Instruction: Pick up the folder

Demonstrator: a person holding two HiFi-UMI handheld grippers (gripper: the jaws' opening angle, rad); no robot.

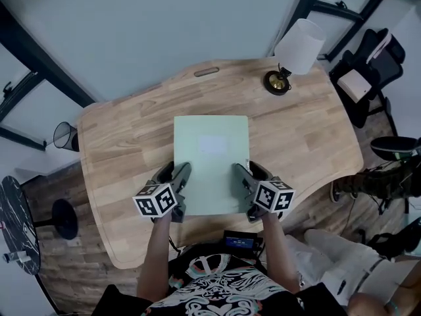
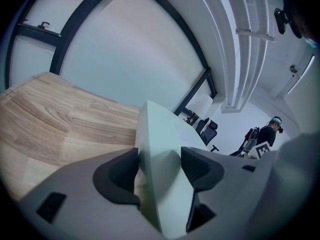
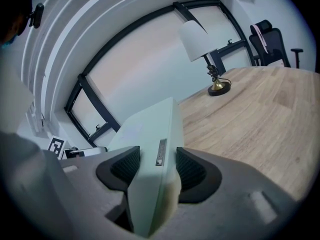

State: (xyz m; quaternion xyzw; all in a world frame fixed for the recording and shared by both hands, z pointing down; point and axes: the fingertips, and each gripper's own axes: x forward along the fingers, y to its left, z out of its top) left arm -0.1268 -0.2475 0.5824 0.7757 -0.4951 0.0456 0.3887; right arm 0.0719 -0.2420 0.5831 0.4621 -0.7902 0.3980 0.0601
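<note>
A pale green folder lies lengthwise over the middle of the wooden table, with a faint label patch on its cover. My left gripper is shut on the folder's left edge near its front corner. My right gripper is shut on its right edge. In the left gripper view the folder stands edge-on between the dark pads. In the right gripper view the folder fills the gap between the two pads, with a small metal strip on its spine.
A table lamp with a white shade stands at the table's far right. A slot handle is cut near the far edge. A small black device lies at the near edge. Office chairs stand right of the table, a wire bin to its left.
</note>
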